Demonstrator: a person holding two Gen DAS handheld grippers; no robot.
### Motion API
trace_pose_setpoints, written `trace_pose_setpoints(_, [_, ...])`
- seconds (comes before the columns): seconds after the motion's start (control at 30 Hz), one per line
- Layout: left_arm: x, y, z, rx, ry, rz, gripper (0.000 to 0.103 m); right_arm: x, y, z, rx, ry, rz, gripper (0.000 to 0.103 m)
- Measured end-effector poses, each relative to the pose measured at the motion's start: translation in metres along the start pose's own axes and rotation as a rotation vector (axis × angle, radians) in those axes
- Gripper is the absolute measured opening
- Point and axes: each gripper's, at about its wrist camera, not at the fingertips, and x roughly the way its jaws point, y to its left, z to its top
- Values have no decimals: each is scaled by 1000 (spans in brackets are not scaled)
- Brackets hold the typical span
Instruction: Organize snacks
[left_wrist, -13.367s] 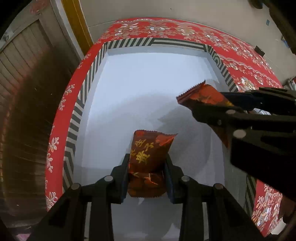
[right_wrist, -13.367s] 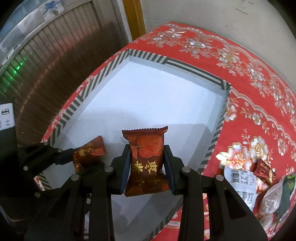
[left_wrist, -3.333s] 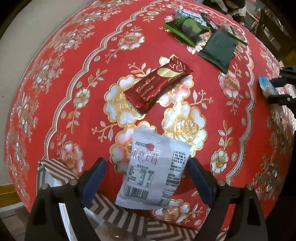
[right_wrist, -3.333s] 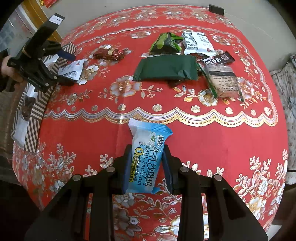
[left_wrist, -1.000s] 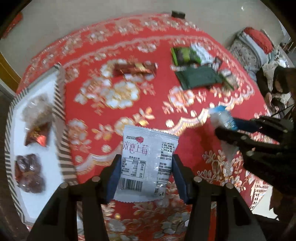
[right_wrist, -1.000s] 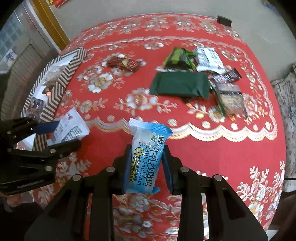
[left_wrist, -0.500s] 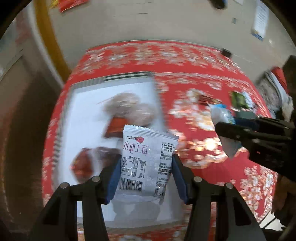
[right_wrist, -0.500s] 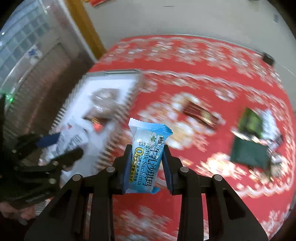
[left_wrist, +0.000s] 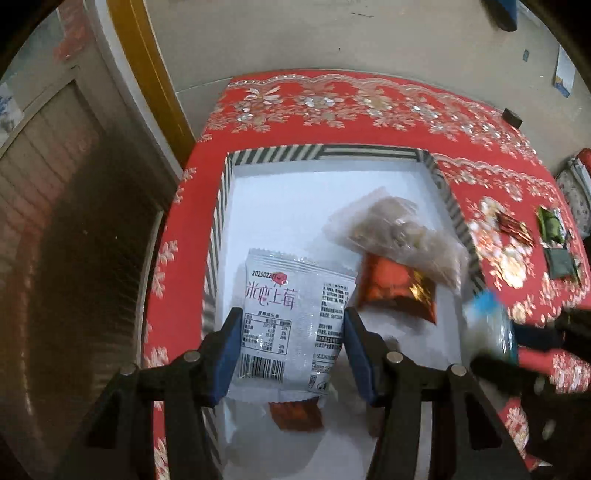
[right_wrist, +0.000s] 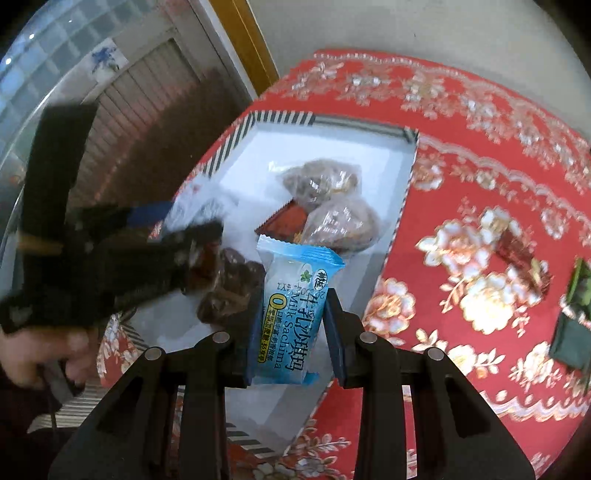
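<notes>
Left gripper (left_wrist: 290, 338) clenched on white packet (left_wrist: 291, 321), over tray (left_wrist: 325, 153). Right gripper (right_wrist: 290, 325) grasping blue packet (right_wrist: 291, 310) near tray's right edge.

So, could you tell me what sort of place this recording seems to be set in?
Most likely a home, perhaps a living or dining room. A table wears a red floral tablecloth, a striped-rim box on it holds wrapped snacks, and a slatted cabinet door and yellow door frame stand beside a plain wall.
</notes>
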Motion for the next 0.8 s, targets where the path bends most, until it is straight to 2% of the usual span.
trace_pose_setpoints(0.37, [24,-4,16,53,39,-11,56,29,19,-8,-37,81,-47,30])
trace_pose_setpoints(0.8, [34,-7,14,71,51,-29,56,36,22,-11,-21,96,-64,30])
